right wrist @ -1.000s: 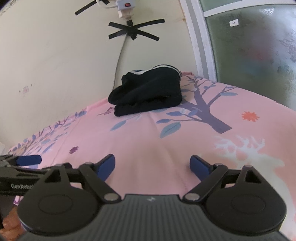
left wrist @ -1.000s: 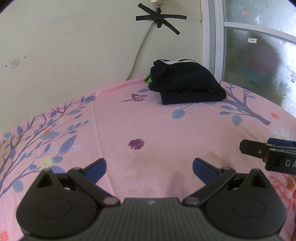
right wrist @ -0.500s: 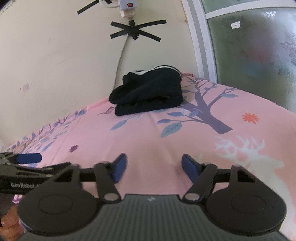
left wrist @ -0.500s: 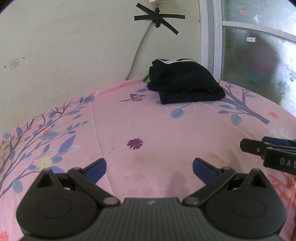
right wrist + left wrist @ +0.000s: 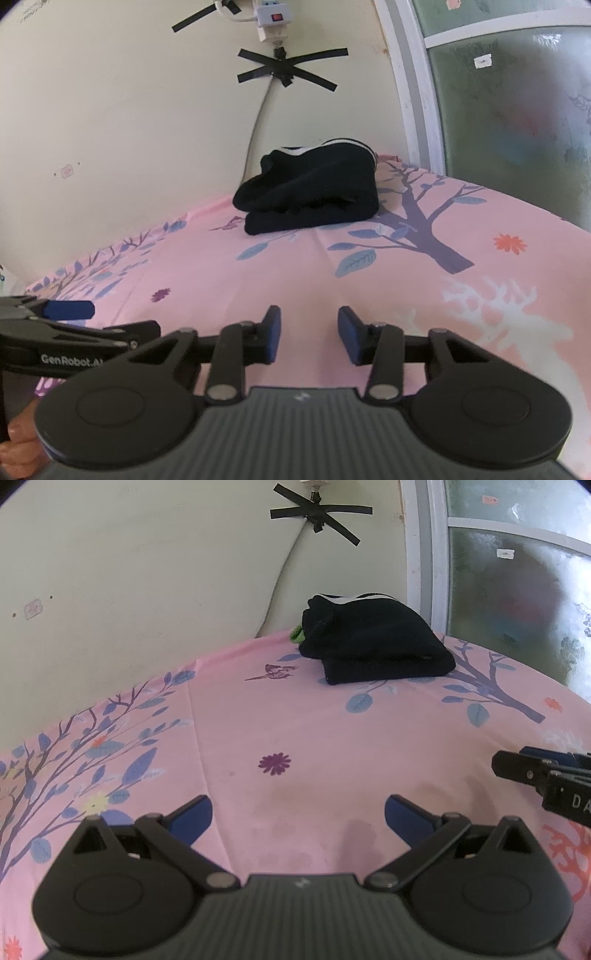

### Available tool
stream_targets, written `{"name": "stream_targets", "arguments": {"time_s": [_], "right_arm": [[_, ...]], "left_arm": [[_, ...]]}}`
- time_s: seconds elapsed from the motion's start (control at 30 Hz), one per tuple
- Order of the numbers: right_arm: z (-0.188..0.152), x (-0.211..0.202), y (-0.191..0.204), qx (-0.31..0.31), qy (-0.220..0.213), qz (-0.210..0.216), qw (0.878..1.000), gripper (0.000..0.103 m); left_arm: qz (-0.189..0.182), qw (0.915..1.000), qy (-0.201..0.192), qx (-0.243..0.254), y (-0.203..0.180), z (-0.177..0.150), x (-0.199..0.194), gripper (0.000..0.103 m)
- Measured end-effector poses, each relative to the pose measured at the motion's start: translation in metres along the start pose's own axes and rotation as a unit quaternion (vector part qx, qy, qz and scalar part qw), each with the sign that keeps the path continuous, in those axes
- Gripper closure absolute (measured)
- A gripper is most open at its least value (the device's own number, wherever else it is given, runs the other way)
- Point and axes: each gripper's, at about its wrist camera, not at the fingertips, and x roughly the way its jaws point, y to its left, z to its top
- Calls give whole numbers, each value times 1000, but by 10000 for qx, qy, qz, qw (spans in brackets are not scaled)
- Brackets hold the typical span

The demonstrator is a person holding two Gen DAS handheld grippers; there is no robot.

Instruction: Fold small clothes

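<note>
Folded black clothes are being kept at the far end of the pink desk, by the wall. Left tongs are being held wide apart, with nothing in them. Right tongs are being squeezed closer, nothing between them.

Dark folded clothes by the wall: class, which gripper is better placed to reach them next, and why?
Probably the left gripper: its jaws are wide open over the pink sheet. The right gripper is closing on nothing. The dark folded clothes lie far from both.

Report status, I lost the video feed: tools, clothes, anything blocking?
Left tool open, empty. Right tool closing on nothing. Folded dark clothes sit by the wall. Pink sheet between, nothing blocking.
</note>
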Motion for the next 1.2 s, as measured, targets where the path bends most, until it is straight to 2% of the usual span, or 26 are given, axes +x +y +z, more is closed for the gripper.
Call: {"name": "stream_targets", "arguments": {"time_s": [0.1,0.17,0.27,0.5,0.73,1.2], "right_arm": [[-1,-1,0,-4,-34,-8,10000,58],[-1,-2,1,-15,-63,29,10000,50],[-1,-3,1,-38,-70,67,9999,46],[-1,-4,3,-79,-84,144,9998,45],[-1,-4,1,-18,-108,152,9998,38],[-1,-4,-2,113,-95,106,9998,36]], "left_arm": [[-21,10000,52,3,0,0,2,0],[-9,10000,86,7,1,-1,4,0],[16,9999,128,-1,1,-1,6,0],[92,9999,144,16,1,-1,7,0],[164,9997,147,55,0,-2,8,0],[380,9991,-31,171,-2,-2,3,0]]}}
